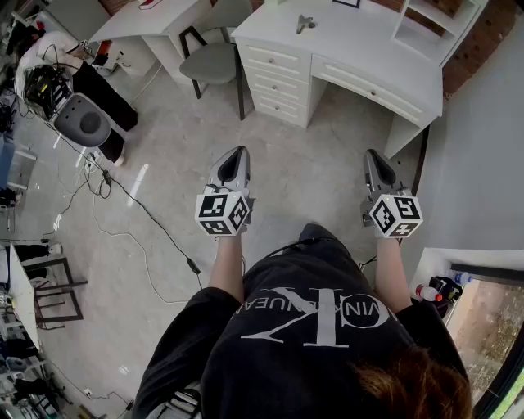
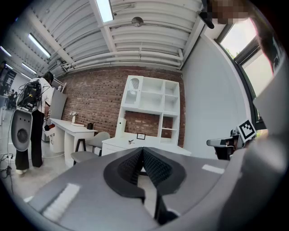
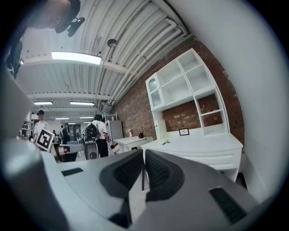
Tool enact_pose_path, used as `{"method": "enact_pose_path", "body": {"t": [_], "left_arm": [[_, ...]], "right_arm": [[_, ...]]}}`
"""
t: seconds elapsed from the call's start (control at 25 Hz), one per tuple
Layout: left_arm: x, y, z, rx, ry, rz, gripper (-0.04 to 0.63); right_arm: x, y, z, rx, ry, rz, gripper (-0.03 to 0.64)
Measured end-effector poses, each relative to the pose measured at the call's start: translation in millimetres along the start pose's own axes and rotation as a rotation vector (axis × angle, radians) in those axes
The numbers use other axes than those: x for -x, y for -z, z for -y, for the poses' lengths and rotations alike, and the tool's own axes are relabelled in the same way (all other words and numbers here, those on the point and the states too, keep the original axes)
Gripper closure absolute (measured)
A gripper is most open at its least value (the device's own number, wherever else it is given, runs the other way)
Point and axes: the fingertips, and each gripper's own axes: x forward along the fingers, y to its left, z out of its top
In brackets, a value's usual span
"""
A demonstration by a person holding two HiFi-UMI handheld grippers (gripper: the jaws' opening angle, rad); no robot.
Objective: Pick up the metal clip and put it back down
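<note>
The metal clip [image 1: 304, 23] lies on top of the white desk [image 1: 360, 41], far ahead of both grippers. It appears as a small grey piece [image 2: 130, 141] in the left gripper view and again [image 3: 165, 142] in the right gripper view. My left gripper [image 1: 239, 152] hangs above the floor with its jaws shut and nothing between them [image 2: 143, 151]. My right gripper [image 1: 372, 154] is level with it, about a body width to the right. It is also shut and empty [image 3: 144, 153]. Both point toward the desk.
A grey chair [image 1: 211, 61] stands left of the desk drawers. A white shelf unit [image 1: 434, 24] sits at the desk's right end. A second white table [image 1: 155, 20] is at the back left. Cables [image 1: 123, 204] trail across the floor, and a person with a backpack [image 3: 94, 133] stands far left.
</note>
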Motion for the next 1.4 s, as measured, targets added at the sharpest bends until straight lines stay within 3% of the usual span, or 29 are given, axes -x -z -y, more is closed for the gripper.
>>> {"method": "enact_pose_path", "body": {"t": [0.76, 0.96, 1.4], "left_arm": [[2.0, 6.0, -4.8, 0.013, -0.026, -0.009, 0.584], [-5.1, 11.8, -2.6, 0.035, -0.017, -0.018, 0.584], [-48.9, 11.1, -27.2, 0.047, -0.031, -0.042, 0.584]], "right_arm": [[0.2, 10.6, -3.5, -0.024, -0.016, -0.016, 0.591], [-2.0, 12.7, -6.4, 0.050, -0.029, -0.049, 0.591], [-53.5, 11.7, 15.8, 0.012, -0.030, -0.056, 0.581]]}}
